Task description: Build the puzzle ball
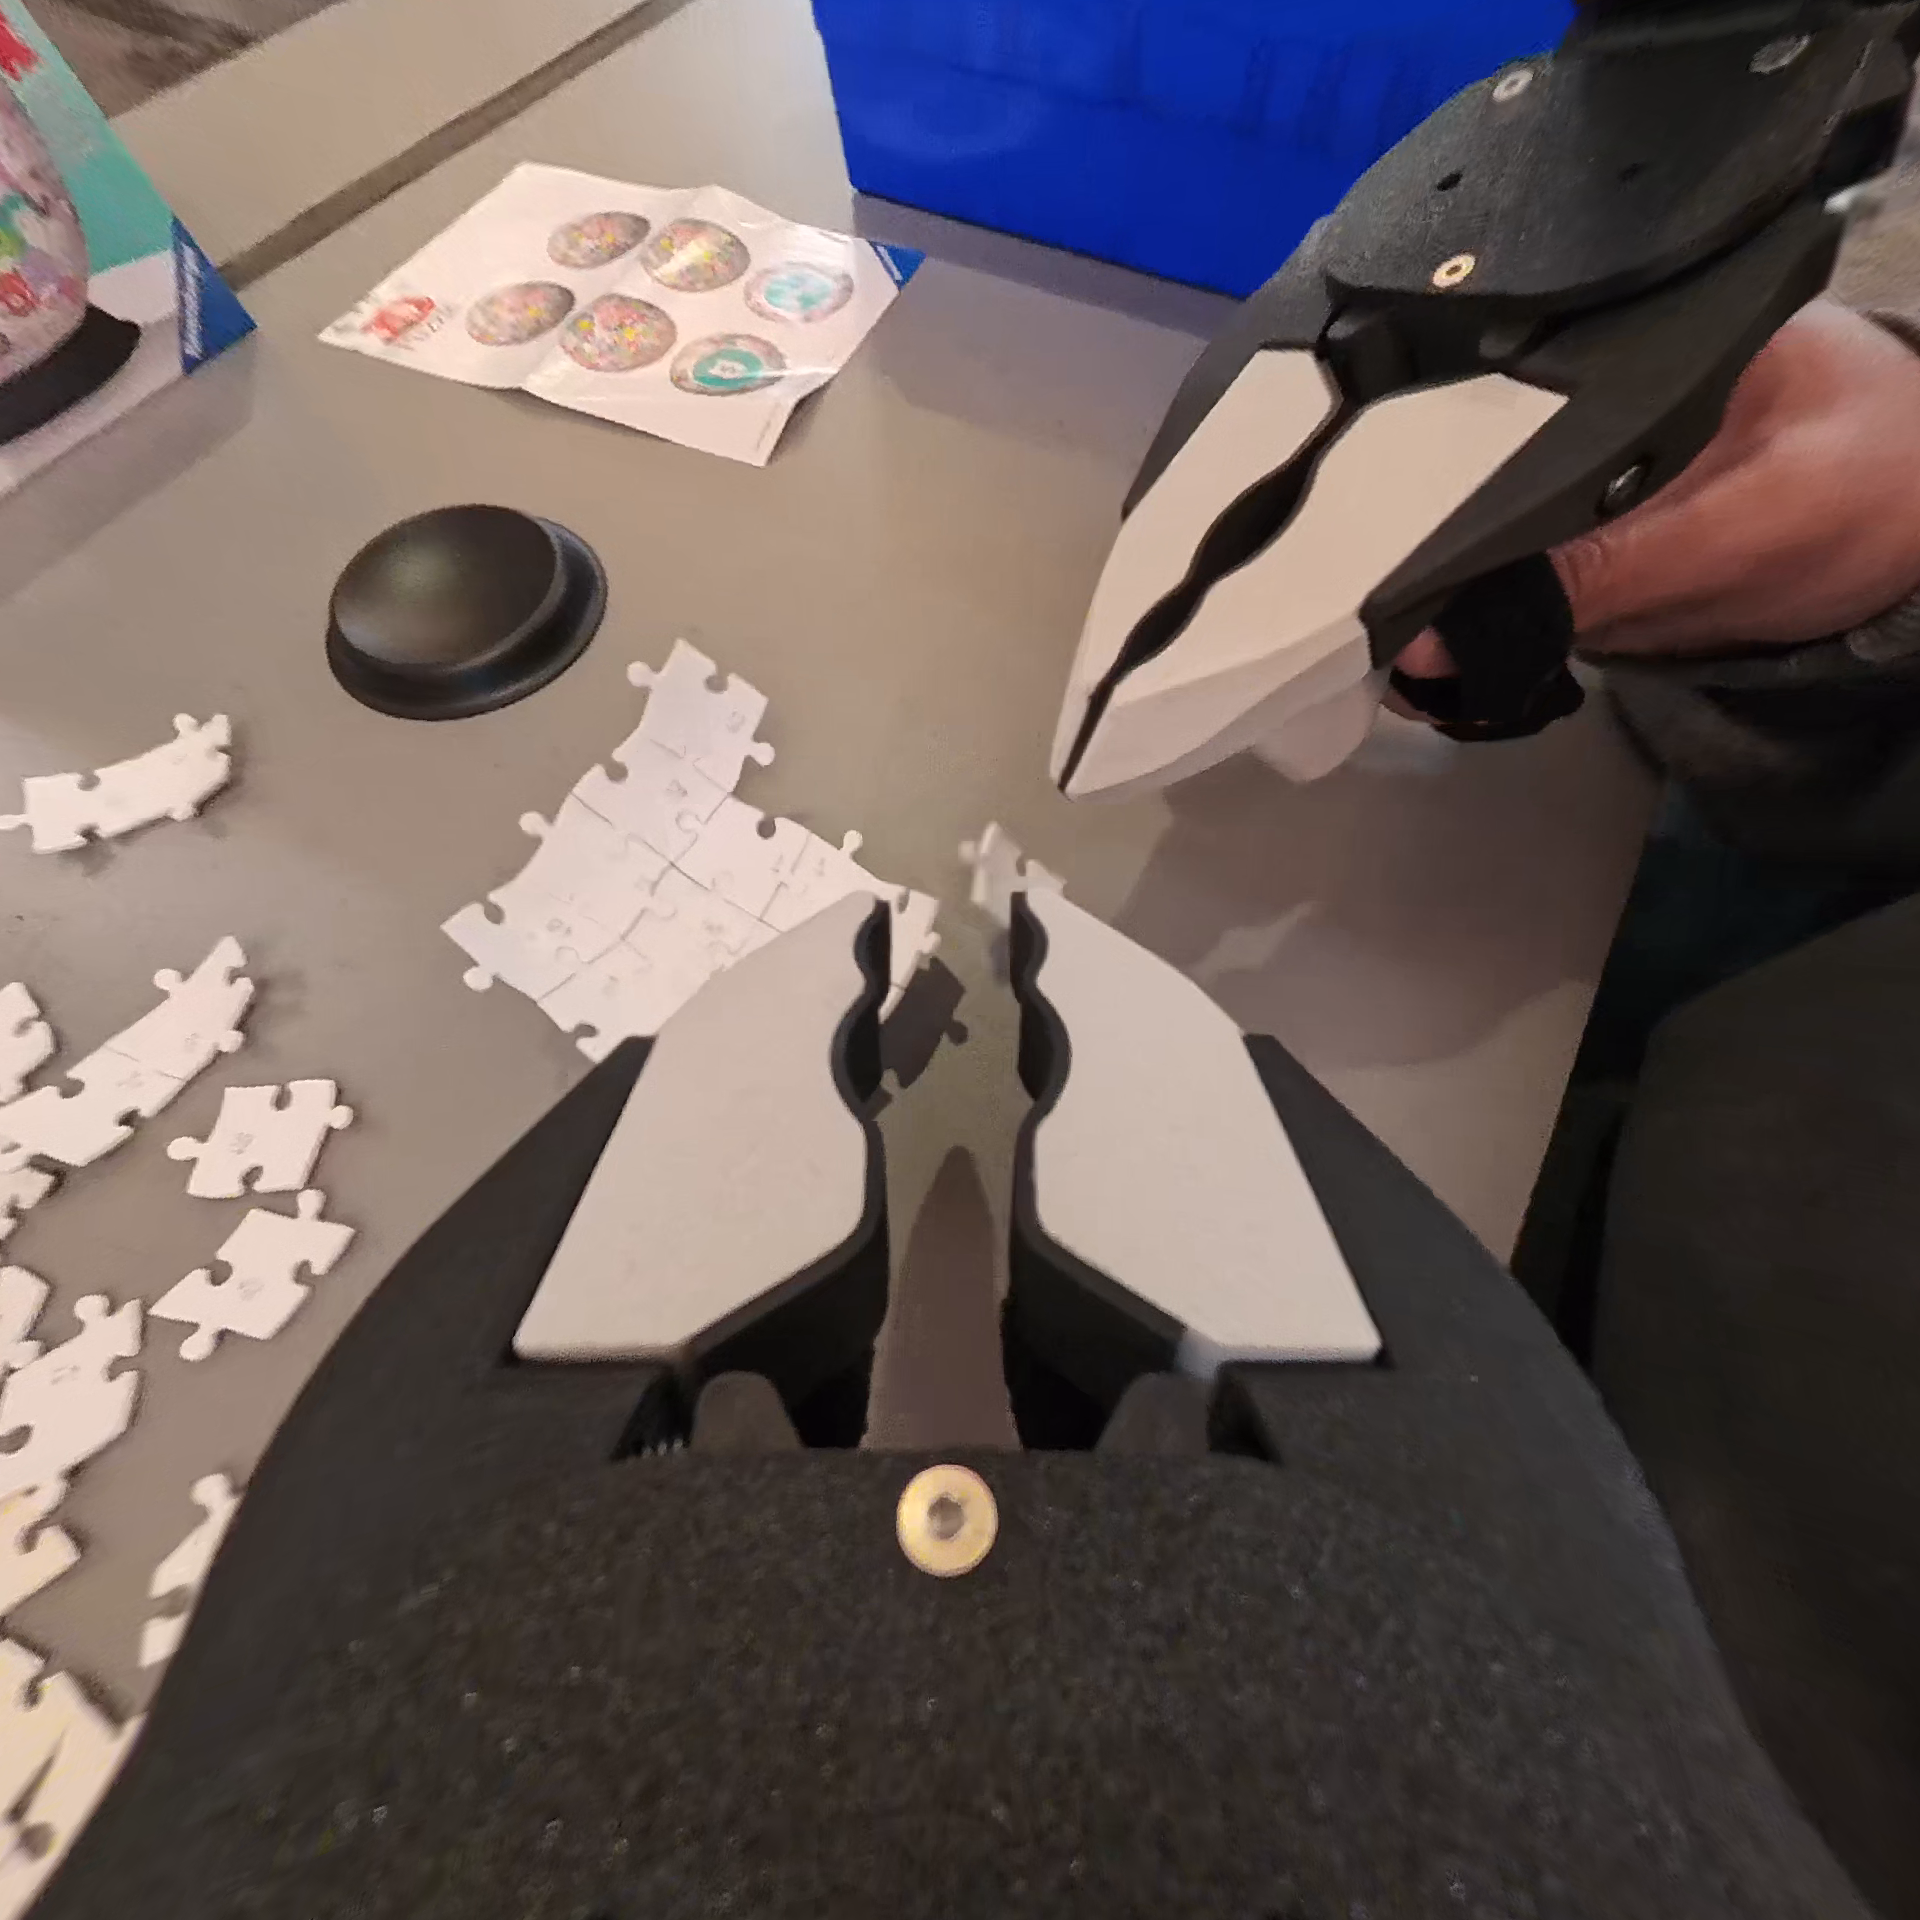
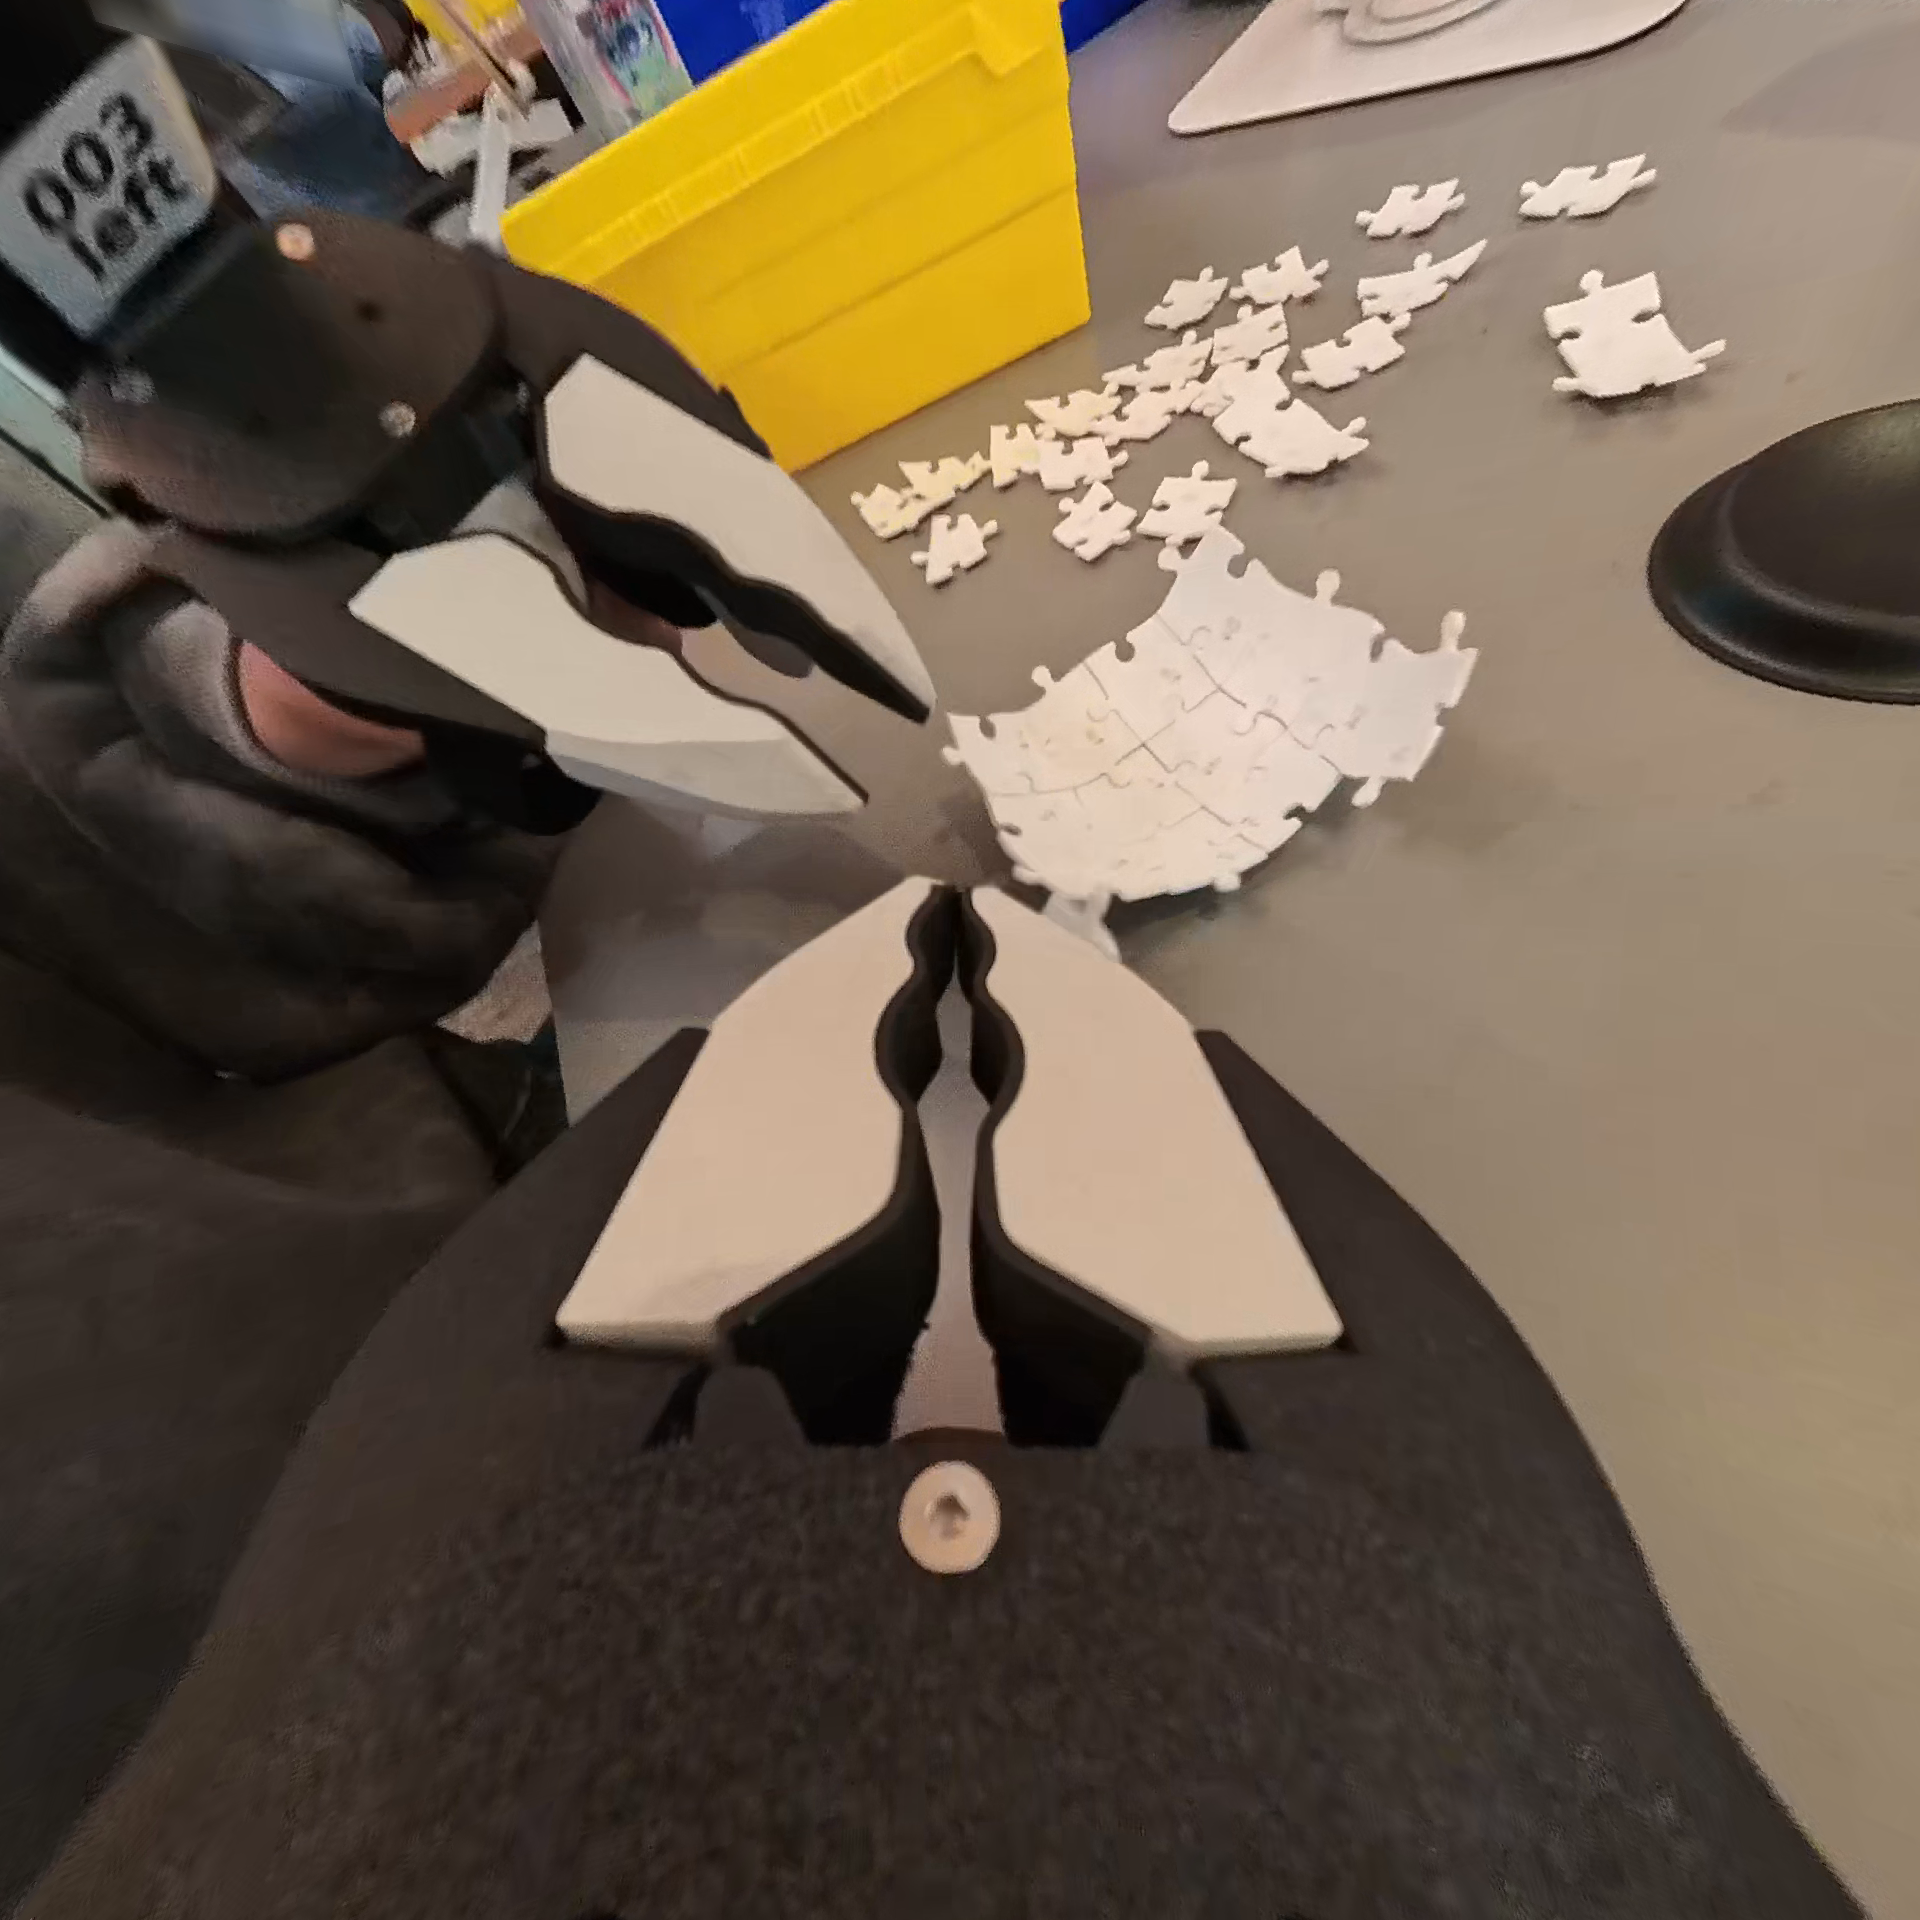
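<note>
A curved section of joined white puzzle pieces [image 1: 634, 894] lies face down on the grey table [image 1: 935, 582]. It also shows in the right wrist view [image 2: 1216, 748]. My left gripper [image 1: 954, 914] is open, its left finger over the section's near edge, and nothing is pressed between the pads. A single white piece [image 1: 997, 868] lies on the table just beyond its right fingertip. My right gripper [image 2: 953, 902] is shut, and nothing shows between its tips. In the left wrist view it [image 1: 1070, 784] hovers just above that single piece [image 2: 1091, 925]. The left gripper [image 2: 894, 758] shows open beside the section.
A black round stand [image 1: 462, 613] sits behind the section. Several loose white pieces [image 1: 260, 1132] lie to the left. A picture leaflet [image 1: 623, 301], the puzzle box [image 1: 73, 208] and a blue bin [image 1: 1143, 125] stand farther back. A yellow bin [image 2: 831, 229] stands near the loose pieces [image 2: 1195, 384].
</note>
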The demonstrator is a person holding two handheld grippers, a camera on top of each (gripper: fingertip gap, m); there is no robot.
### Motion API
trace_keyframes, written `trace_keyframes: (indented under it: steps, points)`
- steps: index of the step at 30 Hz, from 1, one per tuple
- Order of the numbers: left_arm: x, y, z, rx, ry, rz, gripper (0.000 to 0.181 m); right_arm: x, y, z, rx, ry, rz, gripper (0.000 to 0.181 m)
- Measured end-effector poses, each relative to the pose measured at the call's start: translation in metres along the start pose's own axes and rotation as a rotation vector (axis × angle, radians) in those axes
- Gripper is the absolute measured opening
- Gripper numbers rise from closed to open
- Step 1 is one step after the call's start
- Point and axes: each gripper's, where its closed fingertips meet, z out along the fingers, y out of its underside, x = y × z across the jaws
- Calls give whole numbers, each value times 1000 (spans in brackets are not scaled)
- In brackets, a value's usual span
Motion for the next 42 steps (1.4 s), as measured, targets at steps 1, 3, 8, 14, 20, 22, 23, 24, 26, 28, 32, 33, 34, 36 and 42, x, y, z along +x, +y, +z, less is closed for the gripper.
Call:
trace_keyframes:
  steps: [1,3,8,14,20,22,23,24,26,28,32,33,34,36,42]
  points:
    - [0,1,0,-2,16,-21,21,0,2,0,-17,8,-19,0]
    - [-2,6,1,-25,33,-39,21,0,8,1,-60,22,-70,0]
    - [-6,23,-3,-87,4,-18,21,22,34,-11,-220,137,-181,1]
    - [-15,35,-10,-106,-58,-1,22,38,48,-27,-279,299,-211,27]
    - [-22,34,-11,-101,-77,-15,22,40,49,-9,-300,393,-204,46]
    - [-28,37,-11,-110,-111,-16,22,48,57,-8,-354,438,-255,47]
    - [-32,39,-12,-119,-129,-20,22,50,58,-7,-355,443,-260,46]
    - [-37,42,-13,-124,-143,-30,23,51,58,-9,-350,448,-252,42]
    - [-47,46,-16,-128,-161,-67,26,56,60,-14,-364,457,-246,37]
    - [-52,52,-16,-134,-146,-116,32,58,62,-20,-367,458,-238,36]
    - [-49,64,-8,-161,-55,-229,45,61,64,-25,-365,432,-221,37]
    - [-47,64,-5,-158,-33,-250,46,61,63,-25,-361,422,-221,36]
    - [-46,63,-3,-153,-19,-263,46,60,61,-24,-350,406,-224,36]
    - [-47,59,1,-140,-13,-273,46,60,57,-22,-330,381,-240,37]
    - [-41,49,9,-116,46,-311,53,69,55,-13,-357,320,-210,40]
